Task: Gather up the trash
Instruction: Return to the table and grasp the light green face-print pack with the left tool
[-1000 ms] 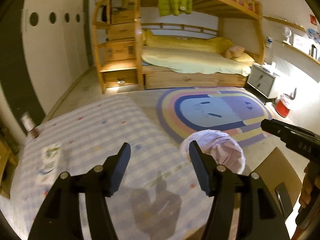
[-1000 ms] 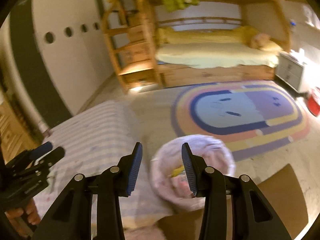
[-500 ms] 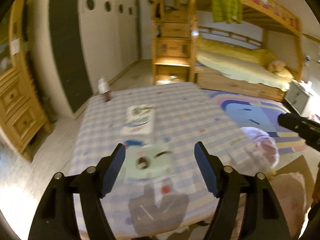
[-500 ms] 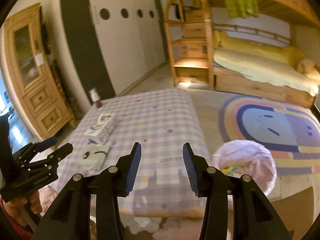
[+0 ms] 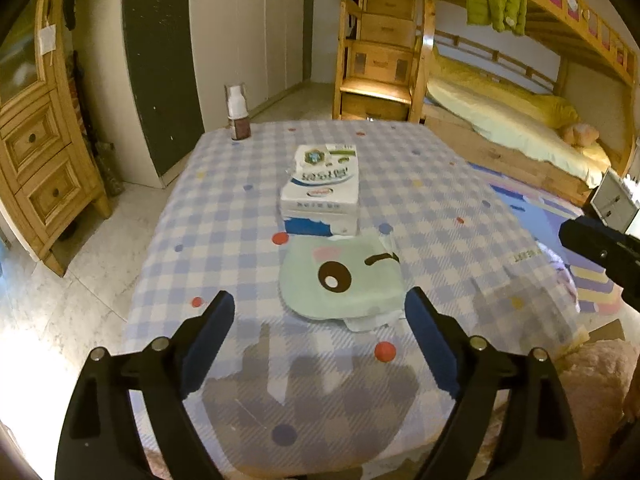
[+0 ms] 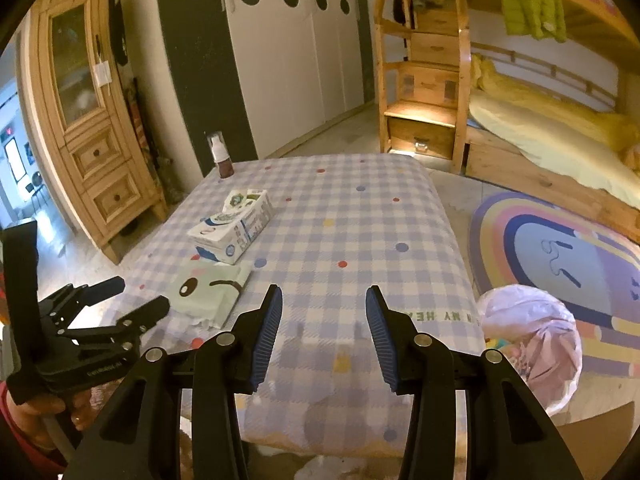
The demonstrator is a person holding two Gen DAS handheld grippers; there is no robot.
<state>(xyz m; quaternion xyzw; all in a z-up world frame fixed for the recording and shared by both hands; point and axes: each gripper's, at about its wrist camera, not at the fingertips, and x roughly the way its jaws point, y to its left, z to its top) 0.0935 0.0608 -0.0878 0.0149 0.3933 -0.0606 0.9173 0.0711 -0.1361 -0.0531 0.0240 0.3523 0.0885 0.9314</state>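
A pale green wet-wipe pack with a winking cartoon face (image 5: 342,282) lies on the checked tablecloth (image 5: 420,208), just beyond my open, empty left gripper (image 5: 320,320). Behind it lies a white and blue tissue pack (image 5: 322,190); a small brown bottle with a white cap (image 5: 238,114) stands at the far left corner. In the right wrist view my right gripper (image 6: 324,320) is open and empty over the table's near edge, right of the wipe pack (image 6: 208,290) and tissue pack (image 6: 232,226). The bin with a pink liner (image 6: 532,340) stands on the floor at the right.
A wooden cabinet (image 6: 92,120) stands left of the table. A bunk bed with stair drawers (image 5: 384,52) and a rainbow rug (image 6: 560,248) lie beyond. A cardboard piece (image 6: 600,428) lies by the bin. My left gripper also shows in the right wrist view (image 6: 120,300).
Both views have swung left from the bin and rug onto the table. The left gripper now faces the wipe pack and has come closer to it. Both grippers stay open.
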